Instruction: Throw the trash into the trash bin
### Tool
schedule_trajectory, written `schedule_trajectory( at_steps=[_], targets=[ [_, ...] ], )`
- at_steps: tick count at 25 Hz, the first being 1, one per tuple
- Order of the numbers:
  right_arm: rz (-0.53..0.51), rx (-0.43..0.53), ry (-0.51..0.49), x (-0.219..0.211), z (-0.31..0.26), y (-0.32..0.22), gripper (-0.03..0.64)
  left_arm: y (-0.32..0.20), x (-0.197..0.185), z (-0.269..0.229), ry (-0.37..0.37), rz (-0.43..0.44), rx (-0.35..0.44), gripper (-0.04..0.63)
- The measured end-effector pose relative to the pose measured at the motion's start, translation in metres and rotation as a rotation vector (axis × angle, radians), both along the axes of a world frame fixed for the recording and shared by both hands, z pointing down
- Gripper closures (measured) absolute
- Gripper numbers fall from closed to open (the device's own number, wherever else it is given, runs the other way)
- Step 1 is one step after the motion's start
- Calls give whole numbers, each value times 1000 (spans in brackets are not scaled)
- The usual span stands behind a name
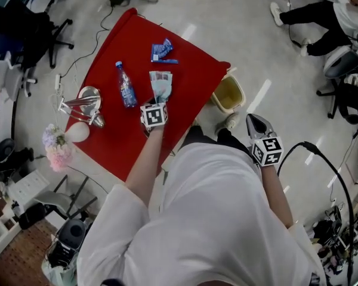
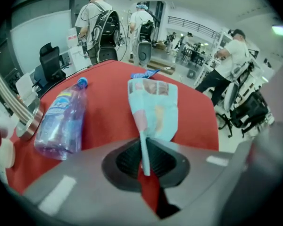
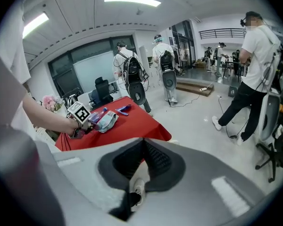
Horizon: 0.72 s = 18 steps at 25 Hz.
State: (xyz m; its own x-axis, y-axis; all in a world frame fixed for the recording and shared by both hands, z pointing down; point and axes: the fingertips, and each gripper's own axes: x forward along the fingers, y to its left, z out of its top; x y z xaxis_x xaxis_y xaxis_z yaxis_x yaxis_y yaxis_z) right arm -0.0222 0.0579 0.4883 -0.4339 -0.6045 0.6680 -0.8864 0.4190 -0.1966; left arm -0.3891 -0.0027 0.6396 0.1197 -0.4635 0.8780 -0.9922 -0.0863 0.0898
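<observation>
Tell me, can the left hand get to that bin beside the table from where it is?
Probably yes. The left gripper, shut on the blue wrapper, has only bare red cloth between it and the open bin by the table corner.

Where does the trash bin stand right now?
In the head view, the trash bin stands on the floor just off the right edge of the red table, slightly up and left of the right gripper.

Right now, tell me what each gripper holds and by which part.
The left gripper is shut on the snack wrapper, pinching its narrow near end. The right gripper is shut and holds nothing.
</observation>
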Motion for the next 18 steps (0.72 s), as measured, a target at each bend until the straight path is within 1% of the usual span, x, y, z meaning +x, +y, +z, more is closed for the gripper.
schedule_trajectory(
  at_steps=[3, 7, 10, 14, 18],
  targets=[
    [13, 8, -4, 12, -2, -3, 615, 0, 9, -7, 39, -12, -1, 577],
    [27, 14, -11, 28, -2, -7, 615, 2, 18, -16, 54, -23, -7, 578],
    [37, 14, -21, 38, 0, -8, 615, 2, 32, -24, 68, -9, -8, 578],
    [49, 9, -32, 50, 7, -7, 615, -3, 61, -35, 83, 44, 1, 578],
    [66, 2, -43, 66, 17, -2, 615, -7, 108, -38, 107, 137, -3, 578]
  ],
)
